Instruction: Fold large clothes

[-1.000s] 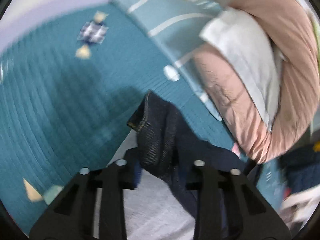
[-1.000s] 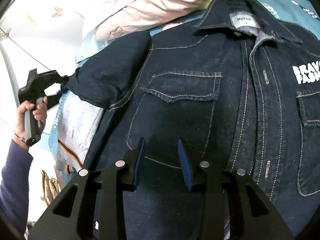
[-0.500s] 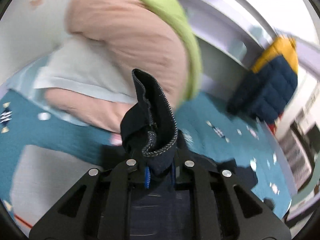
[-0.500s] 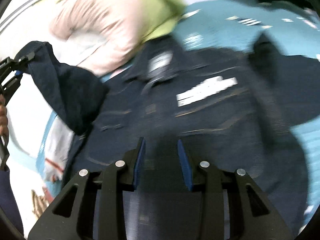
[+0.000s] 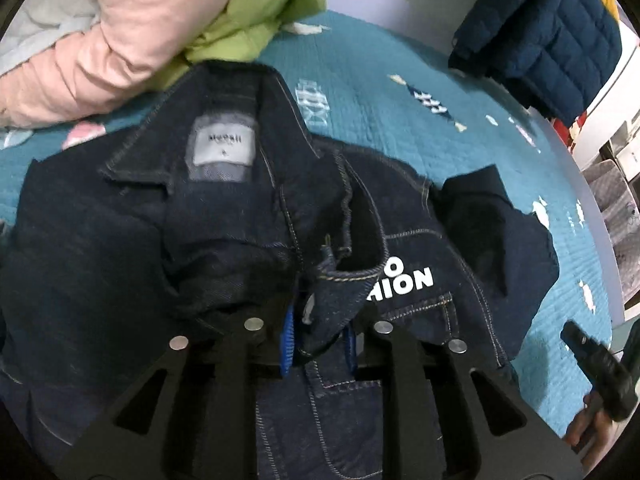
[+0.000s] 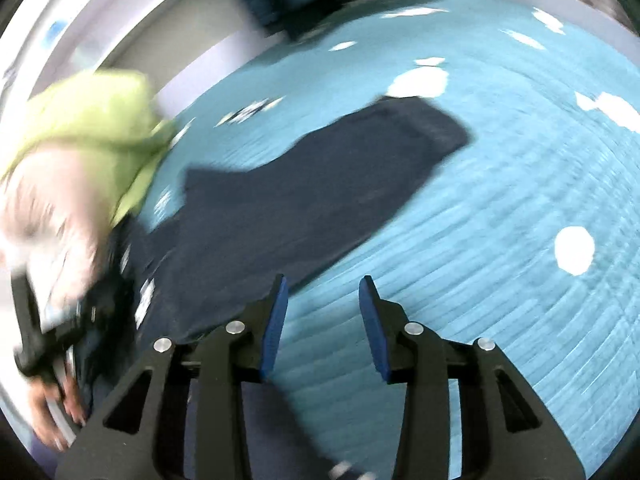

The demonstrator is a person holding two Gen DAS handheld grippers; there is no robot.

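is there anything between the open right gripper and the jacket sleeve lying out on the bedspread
Nothing visible. The right gripper is open above bare teal bedspread, and the sleeve lies spread just ahead and to its left with only bedspread between. The picture is blurred, so small things could be missed. The left gripper grips the other sleeve's cuff over the jacket front.

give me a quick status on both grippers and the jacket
Left gripper shut on sleeve cuff, held over the denim jacket front. Right gripper open, empty, above the bedspread. Other sleeve spread out flat. Nothing blocking.
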